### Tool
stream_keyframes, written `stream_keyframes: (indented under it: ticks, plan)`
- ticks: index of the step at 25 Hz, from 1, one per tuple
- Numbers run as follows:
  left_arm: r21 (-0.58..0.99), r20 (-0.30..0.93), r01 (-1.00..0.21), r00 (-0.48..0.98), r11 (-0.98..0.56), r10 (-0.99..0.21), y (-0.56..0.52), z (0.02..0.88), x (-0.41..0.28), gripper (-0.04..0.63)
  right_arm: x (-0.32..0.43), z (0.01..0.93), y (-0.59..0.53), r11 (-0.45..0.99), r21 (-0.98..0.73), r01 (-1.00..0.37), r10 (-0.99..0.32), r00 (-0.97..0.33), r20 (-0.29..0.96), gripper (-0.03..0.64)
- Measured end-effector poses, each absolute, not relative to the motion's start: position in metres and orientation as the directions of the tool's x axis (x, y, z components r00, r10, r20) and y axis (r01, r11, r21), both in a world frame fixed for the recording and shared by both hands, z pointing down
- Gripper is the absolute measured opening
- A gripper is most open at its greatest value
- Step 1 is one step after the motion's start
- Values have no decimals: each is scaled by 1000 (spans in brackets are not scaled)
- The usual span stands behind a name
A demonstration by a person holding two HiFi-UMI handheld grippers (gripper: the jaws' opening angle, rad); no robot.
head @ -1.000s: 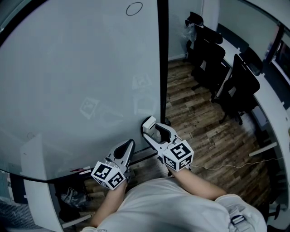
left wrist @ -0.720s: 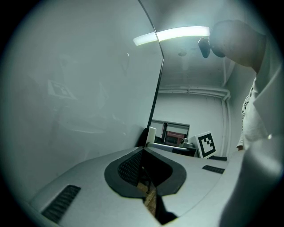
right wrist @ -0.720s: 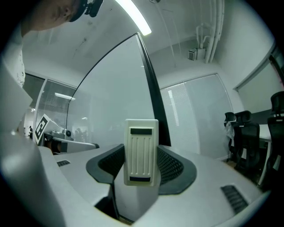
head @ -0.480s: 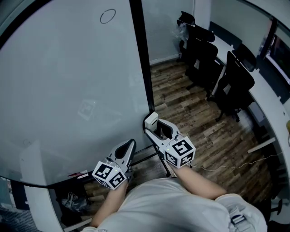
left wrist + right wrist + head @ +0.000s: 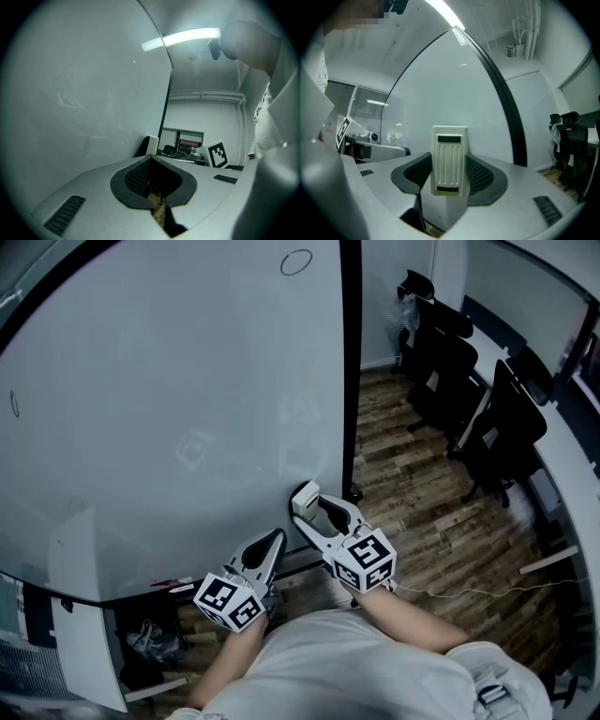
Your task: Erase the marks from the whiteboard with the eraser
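Head view: we're standing at the whiteboard (image 5: 169,409). The right gripper (image 5: 317,510) is clamping the eraser (image 5: 306,493) near the board's lower right corner, just beside the black frame (image 5: 351,362). We can't tell if it's touching the board. The left gripper (image 5: 274,538) is sitting lower, clenched, empty. A circle mark (image 5: 296,262) is showing up top and a smaller mark (image 5: 13,402) at the left edge. Office chairs (image 5: 469,381) are standing on the wood floor (image 5: 412,484) to the right.
Left gripper view: we're seeing the jaws together with nothing between them, and the board on the left.
Right gripper view: we're pinching the eraser upright by its sides, with the board behind it.
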State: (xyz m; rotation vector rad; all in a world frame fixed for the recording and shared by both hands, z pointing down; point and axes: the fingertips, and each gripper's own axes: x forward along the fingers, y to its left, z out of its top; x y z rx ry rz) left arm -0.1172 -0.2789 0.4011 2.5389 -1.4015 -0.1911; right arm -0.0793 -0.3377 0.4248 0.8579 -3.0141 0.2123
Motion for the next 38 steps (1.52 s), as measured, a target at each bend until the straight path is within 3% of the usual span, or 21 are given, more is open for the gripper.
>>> stream_keyframes:
  ticks: [7, 20, 29, 38]
  plan:
    - [263, -8, -824, 519, -502, -855, -267, 405, -136, 7, -97, 428, -329, 853, -112, -510, -509, -860, 42, 233]
    - [271, 19, -785, 583, -557, -813, -269, 413, -124, 6, -19, 426, -370, 718, -97, -690, -688, -724, 52, 233]
    - [281, 19, -787, 576, -549, -817, -255, 415, -133, 7, -37, 423, -363, 712, -105, -694, -694, -718, 45, 233]
    - [278, 12, -802, 553, -528, -833, -219, 413, -185, 8, -114, 425, -319, 779, -86, -621, -618, -784, 65, 233]
